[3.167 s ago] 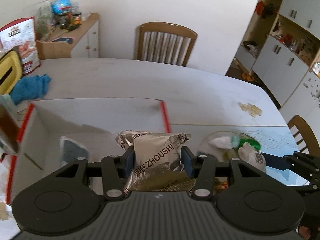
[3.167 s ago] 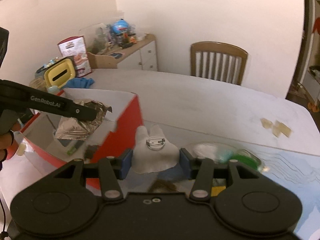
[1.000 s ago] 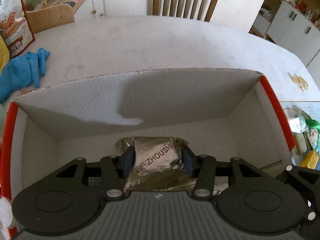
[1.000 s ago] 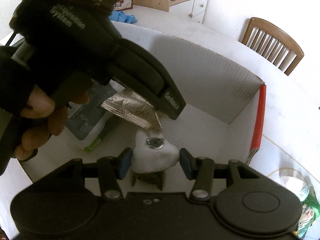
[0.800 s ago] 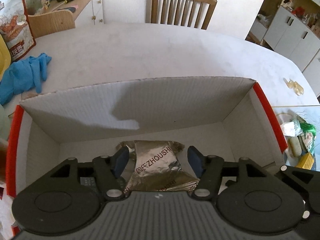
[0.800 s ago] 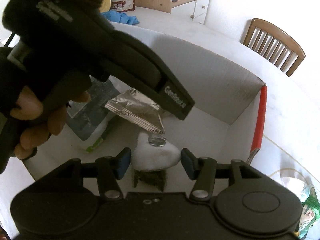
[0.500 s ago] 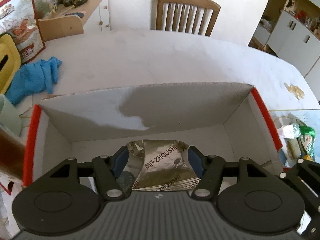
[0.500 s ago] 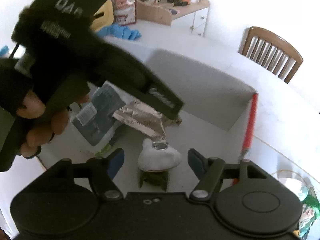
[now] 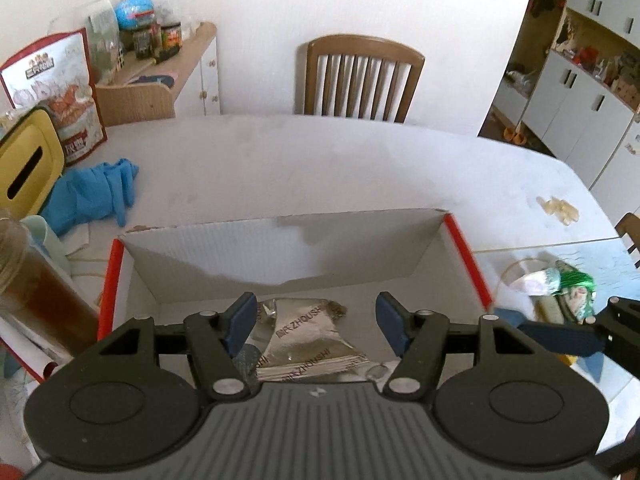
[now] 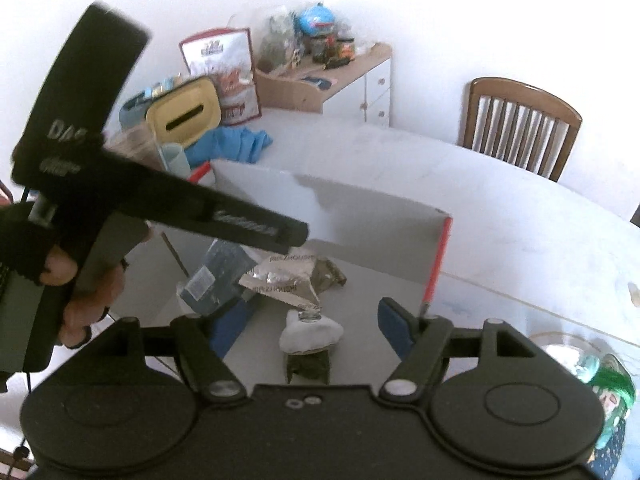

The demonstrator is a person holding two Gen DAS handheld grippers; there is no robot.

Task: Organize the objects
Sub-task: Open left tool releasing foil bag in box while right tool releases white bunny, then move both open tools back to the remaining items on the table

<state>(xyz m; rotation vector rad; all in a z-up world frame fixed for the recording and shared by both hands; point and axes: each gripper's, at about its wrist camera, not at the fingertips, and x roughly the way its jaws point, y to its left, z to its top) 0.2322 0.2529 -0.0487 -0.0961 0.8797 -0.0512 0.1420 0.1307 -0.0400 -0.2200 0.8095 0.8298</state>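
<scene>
We count one red-edged box (image 9: 466,256) on the table (image 9: 320,160), and inside it one silver packet (image 9: 308,336), one dark pouch (image 10: 216,276) and one white plush piece (image 10: 310,334). The left gripper (image 9: 316,322) and right gripper (image 10: 310,326) have both just been opening; their jaws now stand wide, touching nothing. A second ago each clamped its item (packet left, plush right). The packet reads "ZHOUSHI"; the left gripper's body shows "DAS".
</scene>
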